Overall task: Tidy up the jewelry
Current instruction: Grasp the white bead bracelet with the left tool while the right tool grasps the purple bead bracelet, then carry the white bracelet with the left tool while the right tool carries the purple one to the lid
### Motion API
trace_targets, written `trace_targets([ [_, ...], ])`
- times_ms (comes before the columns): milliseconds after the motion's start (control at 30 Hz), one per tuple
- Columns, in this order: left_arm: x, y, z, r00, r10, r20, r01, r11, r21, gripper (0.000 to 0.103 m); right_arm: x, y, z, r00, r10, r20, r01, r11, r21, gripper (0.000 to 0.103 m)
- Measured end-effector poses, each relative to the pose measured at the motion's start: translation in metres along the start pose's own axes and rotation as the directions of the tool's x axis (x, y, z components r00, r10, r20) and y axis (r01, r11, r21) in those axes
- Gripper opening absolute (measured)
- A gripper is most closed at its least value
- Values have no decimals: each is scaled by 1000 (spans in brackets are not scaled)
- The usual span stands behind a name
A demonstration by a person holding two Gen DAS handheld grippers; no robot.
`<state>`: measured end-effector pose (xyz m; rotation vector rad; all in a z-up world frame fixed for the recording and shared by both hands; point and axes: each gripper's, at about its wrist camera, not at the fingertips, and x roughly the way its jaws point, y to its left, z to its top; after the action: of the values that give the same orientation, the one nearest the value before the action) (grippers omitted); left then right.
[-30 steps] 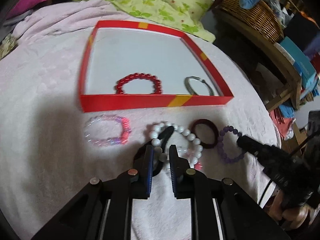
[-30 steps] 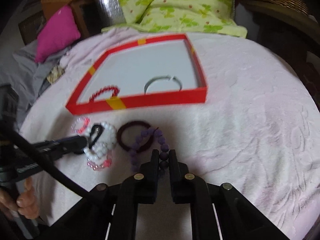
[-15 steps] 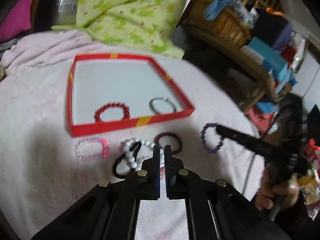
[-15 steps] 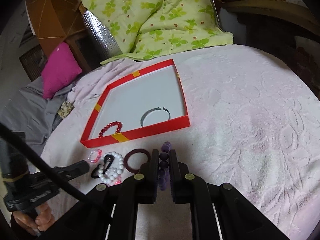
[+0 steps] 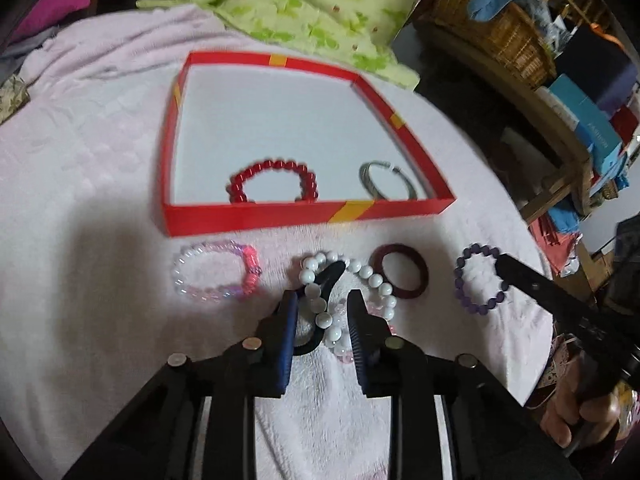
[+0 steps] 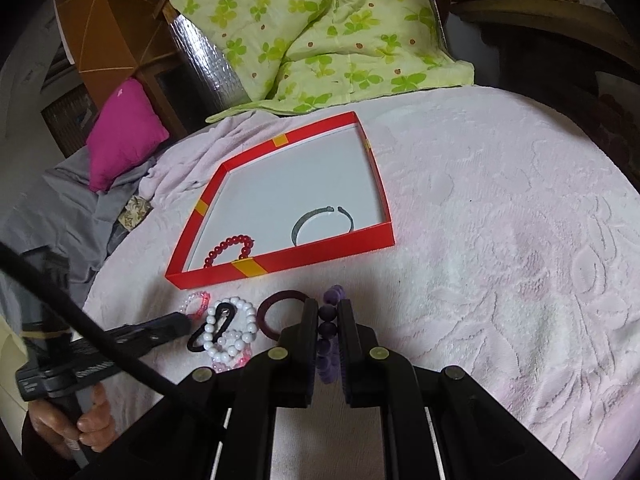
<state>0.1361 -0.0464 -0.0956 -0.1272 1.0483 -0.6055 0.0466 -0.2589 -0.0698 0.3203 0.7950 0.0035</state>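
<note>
A red tray (image 5: 304,216) (image 6: 280,264) on the pink blanket holds a red bead bracelet (image 5: 272,180) (image 6: 230,248) and a silver bangle (image 5: 384,180) (image 6: 320,224). In front of it lie a pink bracelet (image 5: 216,276), a white pearl bracelet (image 5: 320,300) (image 6: 232,332) tangled with a black clip (image 5: 328,276), and a dark maroon ring (image 5: 400,276) (image 6: 276,312). My left gripper (image 5: 322,304) is open around the pearl bracelet. My right gripper (image 6: 328,312) is shut on a purple bead bracelet (image 5: 482,280) (image 6: 328,336), held above the blanket.
A green floral quilt (image 6: 320,36) lies behind the tray. A magenta pillow (image 6: 124,132) and grey cloth sit at the left. A wicker basket (image 5: 492,28) and boxes stand on a wooden shelf at the right.
My left gripper has opened and come down around the pearl bracelet. My right gripper stays lifted with the purple bracelet, a little lower and nearer the tray than half a second ago.
</note>
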Motion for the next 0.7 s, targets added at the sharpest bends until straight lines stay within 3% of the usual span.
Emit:
trace_targets([
  [100,14,-6,-2,1000,1,-20,0,1000,10,25,0,0,-1,1000,2,0,-2,1000,0,11],
  [167,16,-10,-4,1000,17,-14,-17,999,29,14,0,1,-1,1000,7,0,-7,1000,-1,11],
  [233,14,-14,-5,1000,25,-7,-25,998,55,10,0,2,-1,1000,13,1,-13,1000,-2,11],
  [467,-25,-20,-3,995,-26,99,16,995,103,9,-1,7,1,1000,23,8,-23,1000,-11,11],
  [567,-45,-14,-3,988,-75,133,63,994,89,9,0,9,0,999,30,12,-30,999,-11,11],
  [700,-64,-6,-3,980,-88,181,75,994,78,9,-2,14,1,998,47,31,-46,999,-17,11],
])
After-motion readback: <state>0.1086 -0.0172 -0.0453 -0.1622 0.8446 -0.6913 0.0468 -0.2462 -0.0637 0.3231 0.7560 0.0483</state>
